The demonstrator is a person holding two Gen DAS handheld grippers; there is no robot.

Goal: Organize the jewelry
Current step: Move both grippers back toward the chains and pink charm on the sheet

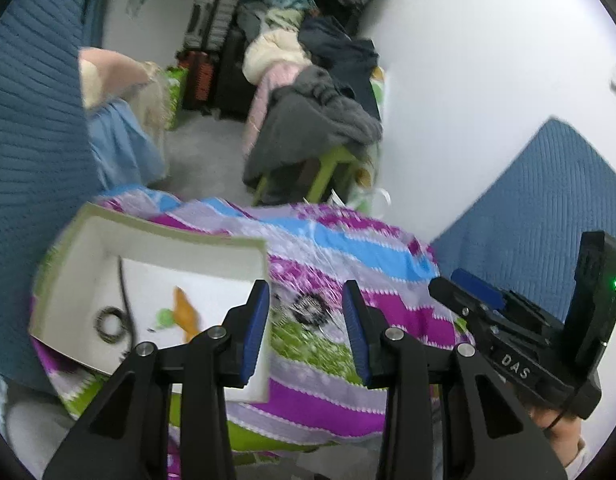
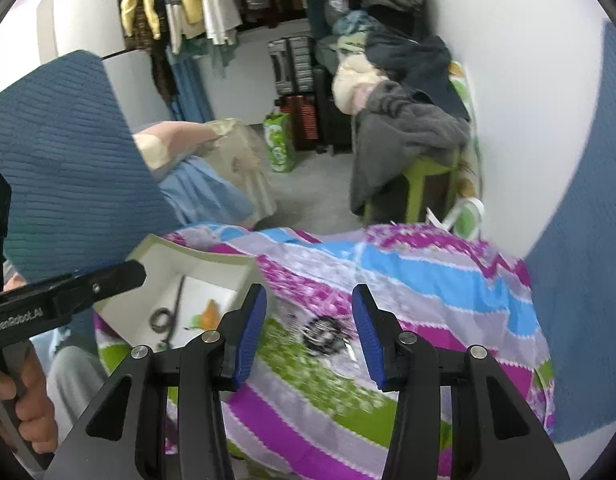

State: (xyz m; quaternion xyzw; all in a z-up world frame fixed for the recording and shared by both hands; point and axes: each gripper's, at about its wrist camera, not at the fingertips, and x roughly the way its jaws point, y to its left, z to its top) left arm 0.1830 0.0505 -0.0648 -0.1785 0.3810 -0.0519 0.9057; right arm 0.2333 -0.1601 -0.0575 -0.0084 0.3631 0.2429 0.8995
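Both tools, left tool (image 1: 305, 316) and right tool (image 2: 310, 320), gape wide and empty; the dark tangled jewelry (image 2: 324, 334) at lower centre on the striped purple-green cloth (image 2: 428, 280) could snag the fabric, missing the shallow white cardboard box (image 2: 167, 264).

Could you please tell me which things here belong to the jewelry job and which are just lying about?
Belongs to the job:
- box, open, with a dark coil, a dark cord and an orange piece inside
- dark jewelry pile on the bedspread
- left tool and right tool, both open

Just lying about:
- clothes heap
- suitcases
- green bag
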